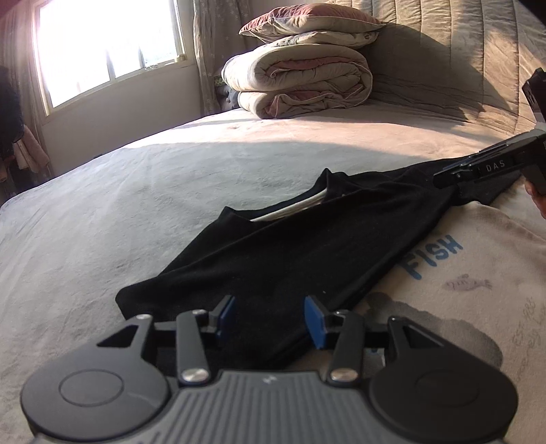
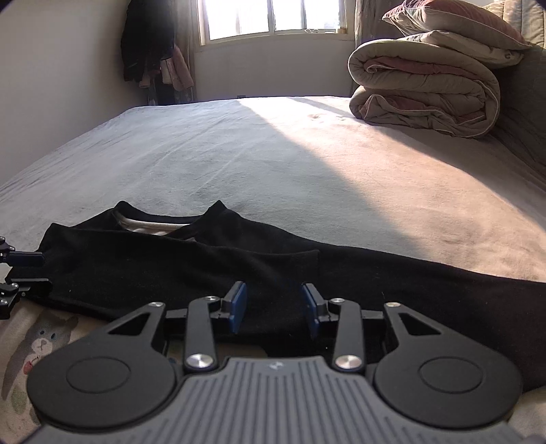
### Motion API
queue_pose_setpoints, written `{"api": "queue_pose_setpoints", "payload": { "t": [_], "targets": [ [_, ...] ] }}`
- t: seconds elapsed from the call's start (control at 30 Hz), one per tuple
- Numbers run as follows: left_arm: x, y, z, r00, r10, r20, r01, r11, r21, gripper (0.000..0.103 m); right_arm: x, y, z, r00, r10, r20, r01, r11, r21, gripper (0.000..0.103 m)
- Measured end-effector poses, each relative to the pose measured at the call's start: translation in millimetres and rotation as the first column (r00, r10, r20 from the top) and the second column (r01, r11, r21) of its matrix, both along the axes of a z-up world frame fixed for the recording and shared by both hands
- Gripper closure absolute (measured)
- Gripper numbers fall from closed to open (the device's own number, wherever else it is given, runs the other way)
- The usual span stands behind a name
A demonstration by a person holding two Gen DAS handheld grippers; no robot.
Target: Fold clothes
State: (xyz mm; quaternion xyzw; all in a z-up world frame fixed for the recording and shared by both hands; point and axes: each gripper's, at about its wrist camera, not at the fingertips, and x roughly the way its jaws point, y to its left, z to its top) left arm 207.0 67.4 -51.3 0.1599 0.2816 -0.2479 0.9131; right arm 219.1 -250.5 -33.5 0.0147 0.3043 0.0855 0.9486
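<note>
The black shirt (image 1: 286, 246) lies flat on the bed (image 1: 102, 211), partly over a printed cloth (image 1: 477, 273) at the near edge, its long axis running side to side between the two claws. The left gripper (image 1: 269, 317) and right gripper (image 2: 274, 307) both stand spread over the shirt's near hem, each at one end, pinching nothing.

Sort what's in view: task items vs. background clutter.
Job:
black shirt
printed FISH shirt under it
left gripper, open
right gripper, open

Lying about:
folded duvet
pillow on top of it
hanging clothes by the window
</note>
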Motion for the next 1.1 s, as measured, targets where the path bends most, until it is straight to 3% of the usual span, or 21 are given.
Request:
{"api": "queue_pose_setpoints", "payload": {
  "t": [0.13,0.3,0.4,0.43,0.47,0.5,0.53,0.63,0.77,0.93,1.0,1.1],
  "targets": [
    [-10,2,-8,1.0,-0.027,-0.015,0.028,0.998,0.056,0.057,-19,7,0,0.994,0.109,0.012,-0.108,0.993,-0.041,0.064],
    [-11,-1,-9,1.0,-0.031,0.001,0.03,0.995,0.09,0.057,-18,39,-12,0.974,0.225,-0.004,-0.217,0.934,-0.285,0.062],
    [-10,0,-9,1.0,-0.026,0.006,0.025,0.996,0.091,0.07,-11,49,-22,0.965,0.26,-0.031,-0.251,0.885,-0.392,0.062],
    [-11,1,-8,1.0,-0.027,0.007,0.026,0.996,0.088,0.08,-9,50,-25,0.963,0.268,-0.034,-0.258,0.872,-0.417,0.062],
    [-11,1,-7,1.0,-0.028,0.007,0.028,0.996,0.085,0.093,-8,51,-27,0.961,0.275,-0.035,-0.262,0.859,-0.44,0.065],
    [-11,2,-7,1.0,-0.03,0.007,0.029,0.996,0.082,0.095,-10,51,-27,0.96,0.28,-0.027,-0.261,0.849,-0.459,0.073],
    [-11,3,-6,0.999,-0.031,0.007,0.03,0.996,0.08,0.096,-11,51,-26,0.958,0.285,-0.02,-0.259,0.839,-0.478,0.1],
    [-12,6,-4,0.999,-0.035,0.008,0.035,0.997,0.071,0.098,-16,50,-25,0.954,0.301,0.001,-0.254,0.809,-0.529,0.099],
    [-13,10,-1,0.999,-0.041,0.01,0.04,0.997,0.059,0.098,-26,45,-21,0.948,0.317,0.014,-0.259,0.798,-0.544,0.099],
    [-14,8,-3,0.998,-0.053,-0.016,0.055,0.995,0.086,0.096,-18,46,-33,0.947,0.315,-0.065,-0.298,0.781,-0.548,0.096],
    [-14,6,-5,0.998,-0.059,-0.03,0.062,0.993,0.101,0.09,-18,45,-31,0.949,0.306,-0.078,-0.299,0.788,-0.538,0.086],
    [-17,9,3,0.998,-0.052,-0.036,0.054,0.997,0.059,0.073,-19,33,-21,0.963,0.256,-0.082,-0.263,0.839,-0.476,0.066]
  ]
}}
